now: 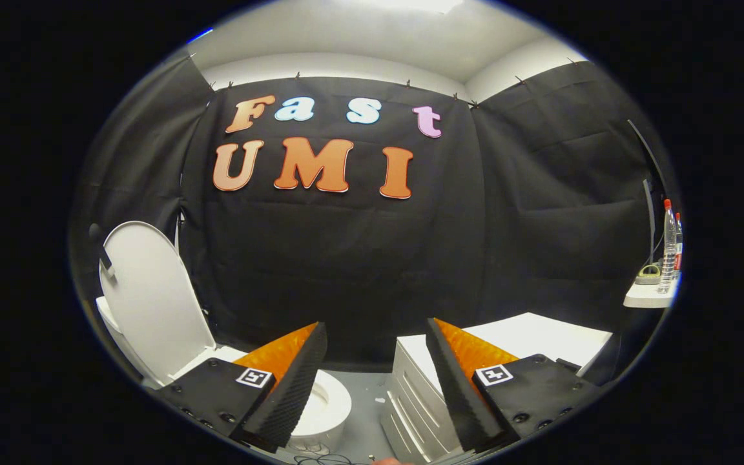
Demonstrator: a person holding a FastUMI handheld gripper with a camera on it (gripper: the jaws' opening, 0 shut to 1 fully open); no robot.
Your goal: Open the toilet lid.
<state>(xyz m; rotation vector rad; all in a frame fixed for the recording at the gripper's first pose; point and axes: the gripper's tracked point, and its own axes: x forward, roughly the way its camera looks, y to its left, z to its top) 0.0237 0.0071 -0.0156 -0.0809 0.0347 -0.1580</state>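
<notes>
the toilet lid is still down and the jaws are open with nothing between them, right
Not quite: the lid is up, standing upright above the bowl, as the gripper view shows. The gripper does have its jaws open with nothing between them.

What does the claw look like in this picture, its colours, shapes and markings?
The claw has two wedge-shaped fingers that taper forward. Their inner faces are black with a fine ribbed texture, and their outer sides are orange. Each finger sits on a black block with small screws, and each block carries a square black-and-white marker.
</notes>
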